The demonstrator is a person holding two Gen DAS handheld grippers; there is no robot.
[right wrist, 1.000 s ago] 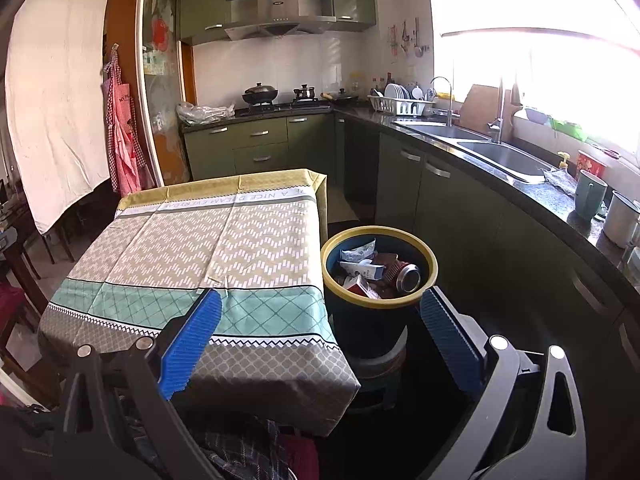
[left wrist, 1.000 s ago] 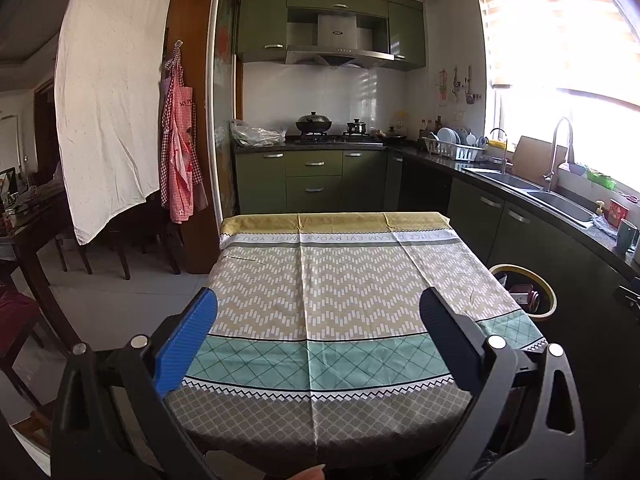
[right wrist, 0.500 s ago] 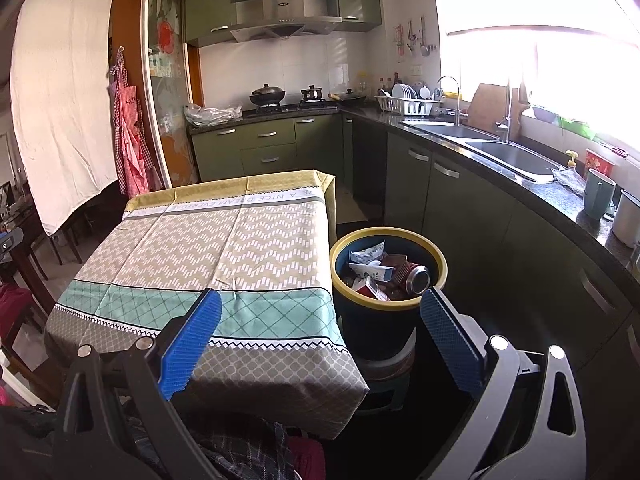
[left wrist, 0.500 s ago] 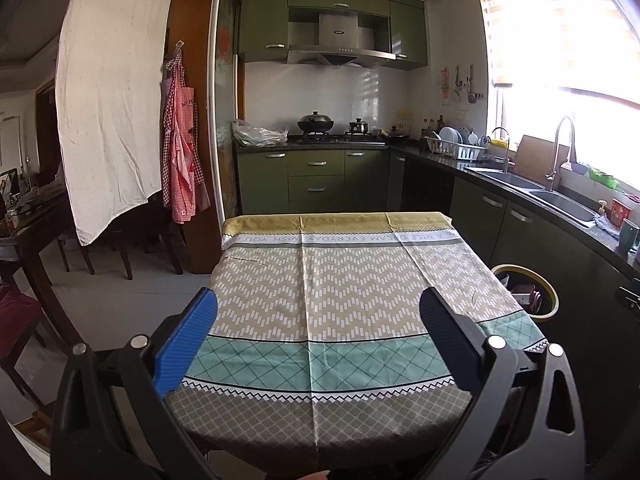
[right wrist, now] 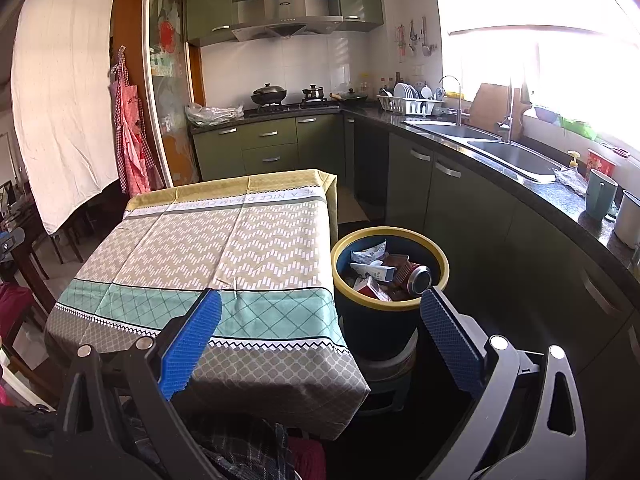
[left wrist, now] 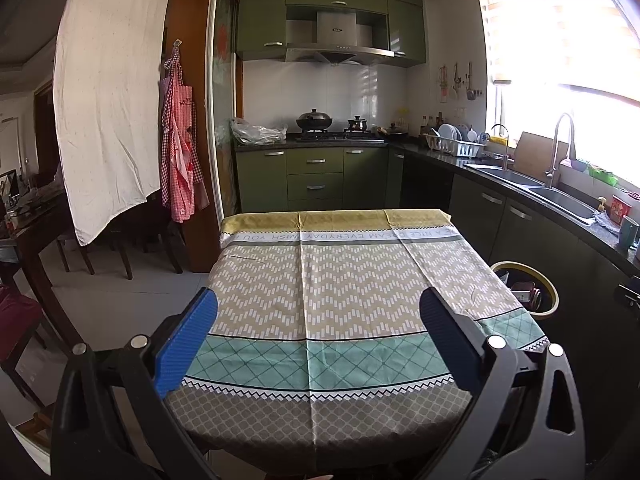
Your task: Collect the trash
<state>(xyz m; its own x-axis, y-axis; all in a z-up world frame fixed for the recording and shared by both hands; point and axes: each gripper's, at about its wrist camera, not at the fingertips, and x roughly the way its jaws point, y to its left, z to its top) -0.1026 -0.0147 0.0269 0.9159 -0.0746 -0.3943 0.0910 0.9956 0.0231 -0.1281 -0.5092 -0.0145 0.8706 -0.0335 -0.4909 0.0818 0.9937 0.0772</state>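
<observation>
A kitchen, described left to right. The left claw [left wrist: 318, 334] hangs released and empty above the near edge of the worktop [left wrist: 320, 280], which is covered by a patterned tablecloth [right wrist: 224, 248] with nothing visible on it. The right claw [right wrist: 320, 328] is also released and empty, held over the worktop's near right corner. Just beside the worktop's right edge stands the trash bin [right wrist: 390, 308], blue with a yellow rim, raised on a low stand and already holding paper scraps and a crushed can [right wrist: 416, 276]. The trash looks collected, so the likely risks are judged ones: a claw swung right could knock the raised bin off its stand, or a low claw could snag the cloth's overhang and drag it.
</observation>
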